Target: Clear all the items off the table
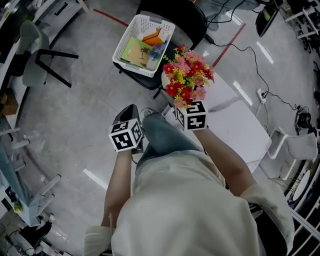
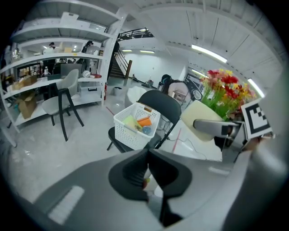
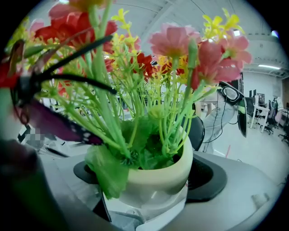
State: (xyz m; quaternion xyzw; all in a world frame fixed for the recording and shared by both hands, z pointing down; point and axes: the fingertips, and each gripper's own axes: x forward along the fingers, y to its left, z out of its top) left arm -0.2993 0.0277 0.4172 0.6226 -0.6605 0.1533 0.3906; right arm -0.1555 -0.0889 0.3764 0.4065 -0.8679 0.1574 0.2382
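Holding flowers [image 3: 174, 43], the cream pot [image 3: 156, 180] sits in right tool [image 3: 146, 182].

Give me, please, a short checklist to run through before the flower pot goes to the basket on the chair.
1. Grip of right gripper on flower pot: ok, a jaw on each side.
2. State of left gripper, shut and empty: ok.
3. Seat of basket on chair: ok.
4. Room left in basket for the pot: cannot tell.
5. Way from pot to basket free of things: ok.
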